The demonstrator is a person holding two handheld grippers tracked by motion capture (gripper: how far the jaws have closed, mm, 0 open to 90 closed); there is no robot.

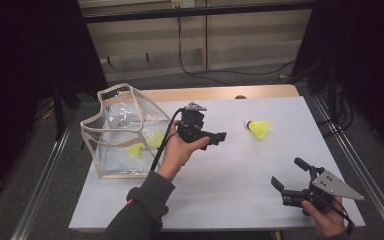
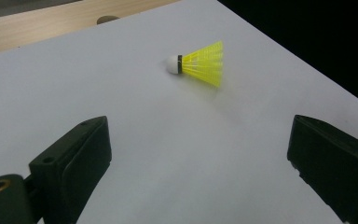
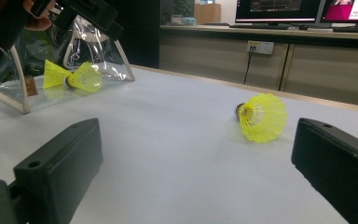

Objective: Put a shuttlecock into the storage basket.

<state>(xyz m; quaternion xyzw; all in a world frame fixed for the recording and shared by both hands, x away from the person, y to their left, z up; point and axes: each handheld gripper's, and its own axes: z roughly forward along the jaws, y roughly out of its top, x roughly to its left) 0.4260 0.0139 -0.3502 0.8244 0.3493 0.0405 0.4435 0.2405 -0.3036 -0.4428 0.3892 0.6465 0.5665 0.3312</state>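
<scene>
A yellow shuttlecock (image 1: 258, 129) (image 2: 199, 63) (image 3: 261, 116) lies on its side on the white table top (image 1: 230, 165), right of centre. Two more yellow shuttlecocks (image 1: 145, 144) (image 3: 72, 77) rest inside a clear bag with beige trim (image 1: 122, 131) (image 3: 14, 79) at the left. My left gripper (image 1: 219, 140) (image 2: 200, 172) hovers just right of the bag, open and pointing toward the loose shuttlecock, nothing between its jaws. My right gripper (image 1: 291, 173) (image 3: 196, 172) sits low near the table's front right corner, open and empty, facing the shuttlecock and the bag.
The white top covers a wooden table (image 1: 220, 93) whose far strip shows bare. Metal rails (image 1: 45, 175) run along both sides. Cables (image 1: 190, 65) trail on the floor behind. The left gripper's cable (image 1: 161, 150) hangs past the bag.
</scene>
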